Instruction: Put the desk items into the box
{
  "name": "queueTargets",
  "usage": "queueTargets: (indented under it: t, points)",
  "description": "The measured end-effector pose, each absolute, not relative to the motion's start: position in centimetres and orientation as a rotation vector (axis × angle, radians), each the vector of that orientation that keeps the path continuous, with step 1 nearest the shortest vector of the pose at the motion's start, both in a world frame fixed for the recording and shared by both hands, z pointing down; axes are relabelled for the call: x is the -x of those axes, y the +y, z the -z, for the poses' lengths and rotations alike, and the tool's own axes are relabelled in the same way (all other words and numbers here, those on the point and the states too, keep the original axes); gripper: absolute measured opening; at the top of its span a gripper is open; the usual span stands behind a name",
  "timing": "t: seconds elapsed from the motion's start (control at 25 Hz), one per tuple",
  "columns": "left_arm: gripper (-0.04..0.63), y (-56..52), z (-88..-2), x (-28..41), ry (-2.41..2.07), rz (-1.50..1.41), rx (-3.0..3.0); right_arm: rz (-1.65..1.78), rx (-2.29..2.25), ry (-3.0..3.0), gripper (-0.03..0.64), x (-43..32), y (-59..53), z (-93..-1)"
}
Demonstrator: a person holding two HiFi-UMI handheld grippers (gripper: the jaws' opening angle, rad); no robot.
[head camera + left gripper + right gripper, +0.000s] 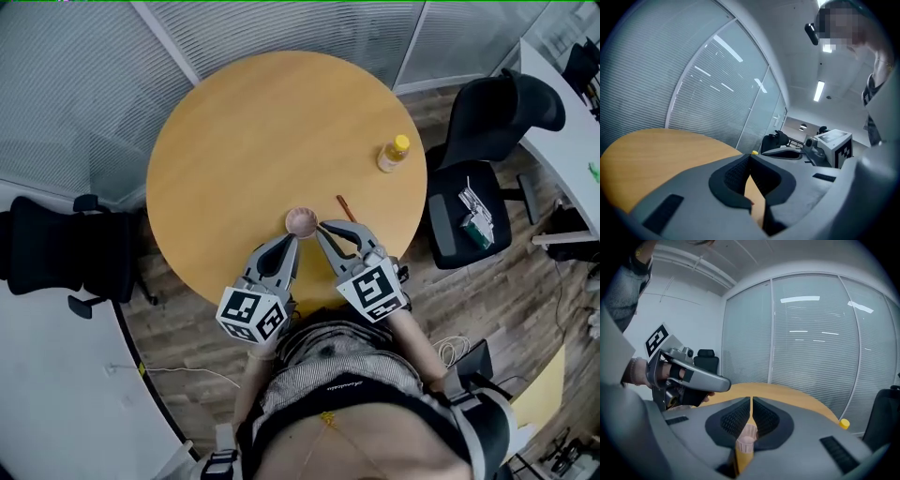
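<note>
On the near edge of round wooden table (262, 122), small pink cup (302, 222); right gripper (319, 226) just beside its rim, left gripper (292, 240) nearby, jaws of both pressed together.

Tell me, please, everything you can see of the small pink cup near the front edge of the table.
The pink cup is small, round and open-topped, with a ribbed wall like a soft baking cup, and looks empty. It is upright by the near edge of the round wooden table; whether it rests there or is lifted I cannot tell. The right gripper is shut on its right rim, pinching the wall. The left gripper has its tip close beside the cup; contact is unclear.
</note>
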State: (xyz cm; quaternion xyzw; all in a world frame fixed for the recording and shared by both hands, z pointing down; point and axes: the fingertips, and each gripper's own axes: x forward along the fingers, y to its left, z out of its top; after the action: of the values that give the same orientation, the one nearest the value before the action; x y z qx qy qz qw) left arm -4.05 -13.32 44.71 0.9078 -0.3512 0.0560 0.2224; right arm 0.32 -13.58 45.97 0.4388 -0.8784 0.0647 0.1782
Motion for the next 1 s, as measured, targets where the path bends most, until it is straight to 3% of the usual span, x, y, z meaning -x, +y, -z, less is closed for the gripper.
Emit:
queueTargets:
  t: [1.0]
  points:
    - [0.018, -11.9, -44.9, 2.8, -1.061, -0.1, -2.425, -0.193, -1.163, -2.421, 0.029, -3.8, -14.0, -48.9]
